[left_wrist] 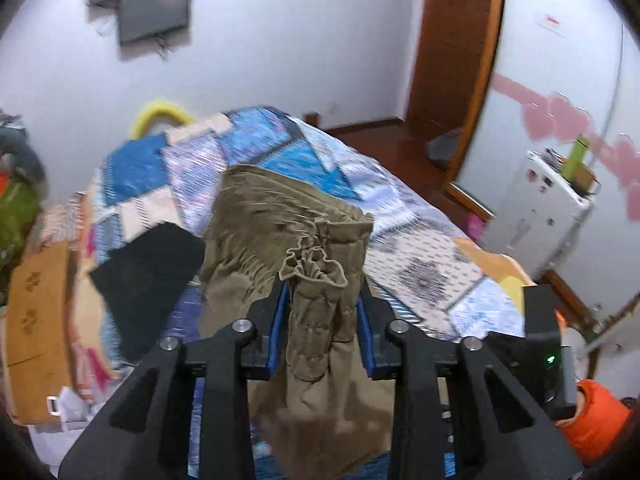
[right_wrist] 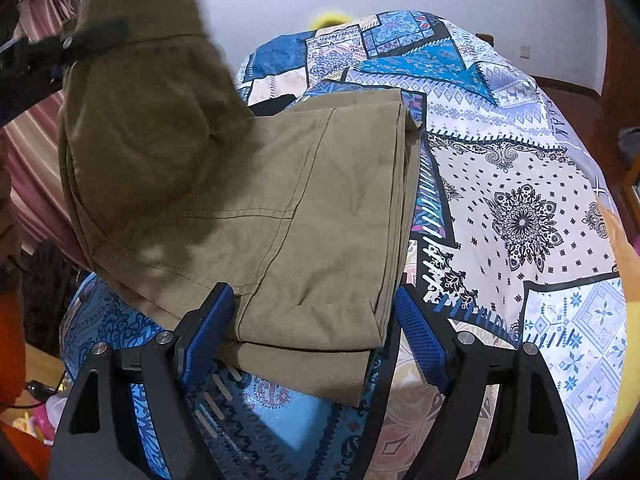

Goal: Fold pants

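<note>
The olive-khaki pants (right_wrist: 280, 208) lie across the patterned patchwork quilt (right_wrist: 520, 208) on the bed, filling the centre and left of the right wrist view. One end is raised off the bed at the upper left of that frame.

The left hand-held gripper (left_wrist: 322, 308) is clamped on the gathered elastic waistband (left_wrist: 314, 268), the cloth bunched between its blue pads (left_wrist: 278, 320) at the lower centre of its own view. The rest of the garment hangs and trails away over the quilt. In the right wrist view this same gripper appears as a dark, blurred shape at the upper left.

The right hand-held gripper (right_wrist: 310, 332) stands spread apart at the lower centre of its frame, one blue pad on either side of the folded fabric's near end. Its pads do not look pressed into the cloth, so it holds nothing.

The cloth reads as thin, light woven cotton: limp, creasing easily, not fragile and not slippery. It should droop from any single pinch. The thick ruched waistband gives the surest hold. The layered hem end and stitched side seams are the next best places. Pinching all layers together there would likely stop them sliding apart.
</note>
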The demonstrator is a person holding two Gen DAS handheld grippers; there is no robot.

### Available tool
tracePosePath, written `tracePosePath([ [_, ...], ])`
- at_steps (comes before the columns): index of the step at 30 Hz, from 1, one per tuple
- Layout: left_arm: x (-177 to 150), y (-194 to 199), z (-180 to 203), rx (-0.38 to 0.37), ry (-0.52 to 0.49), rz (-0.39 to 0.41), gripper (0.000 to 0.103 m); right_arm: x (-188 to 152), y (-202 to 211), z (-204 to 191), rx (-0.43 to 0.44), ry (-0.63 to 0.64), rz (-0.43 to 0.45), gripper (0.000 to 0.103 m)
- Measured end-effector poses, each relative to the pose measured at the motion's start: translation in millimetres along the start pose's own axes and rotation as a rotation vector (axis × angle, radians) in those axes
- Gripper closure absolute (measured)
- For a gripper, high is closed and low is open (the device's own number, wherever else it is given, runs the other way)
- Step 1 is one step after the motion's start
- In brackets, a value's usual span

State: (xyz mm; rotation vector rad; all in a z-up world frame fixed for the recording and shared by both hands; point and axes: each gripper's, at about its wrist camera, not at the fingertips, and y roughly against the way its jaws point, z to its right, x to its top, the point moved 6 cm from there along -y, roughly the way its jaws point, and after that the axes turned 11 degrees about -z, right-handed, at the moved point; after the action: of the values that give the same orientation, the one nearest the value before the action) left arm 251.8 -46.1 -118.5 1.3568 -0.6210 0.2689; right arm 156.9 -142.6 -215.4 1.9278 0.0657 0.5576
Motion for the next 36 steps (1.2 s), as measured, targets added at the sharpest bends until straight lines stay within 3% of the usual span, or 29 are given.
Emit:
tracePosePath([
  [3, -1.5, -18.7, 15.1, -0.049, -0.005, -0.056, 0.075, 0.3, -0.1, 0.1, 0.004, 0.002, 0.002, 0.022],
  [9, -12.8, -39.3, 42.7, -0.031, -0.08, -0.114, 0.074, 0.2, -0.7, 0.1, 0.012, 0.002, 0.006, 0.022],
  [13, -19.7, -39.5, 52.0, -0.07, -0.127, -0.153, 0.056, 1.1, 0.7, 1.2, 0.011, -0.01, 0.012, 0.023],
  [17, -15.7, -24.5, 47.0, -0.044, -0.138, -0.095, 0.033, -0.5, 9.0, 1.9, 0.025, -0.026, 0.028, 0.023],
  [20, -6.1, -20.4, 23.9, -0.006, -0.101, -0.062, 0.02, -1.7, 15.5, 5.4, 0.033, -0.04, 0.04, 0.023],
  [23, 7.4, -32.4, -7.7, 0.048, -0.061, -0.063, 0.018, -3.4, 20.6, 10.6, 0.026, -0.053, 0.05, 0.023],
  [27, 25.9, -63.2, -62.4, 0.167, 0.009, -0.121, 0.018, -4.3, 24.7, 15.5, 0.046, -0.074, 0.057, 0.023],
  [32, 35.5, -94.4, -108.7, 0.166, 0.086, -0.164, 0.018, 1.0, 27.4, 17.0, 0.055, -0.081, 0.057, 0.023],
  [36, 40.6, -133.1, -127.8, 0.16, 0.09, -0.235, 0.018, 11.8, 31.6, 16.5, 0.058, -0.085, 0.073, 0.023],
])
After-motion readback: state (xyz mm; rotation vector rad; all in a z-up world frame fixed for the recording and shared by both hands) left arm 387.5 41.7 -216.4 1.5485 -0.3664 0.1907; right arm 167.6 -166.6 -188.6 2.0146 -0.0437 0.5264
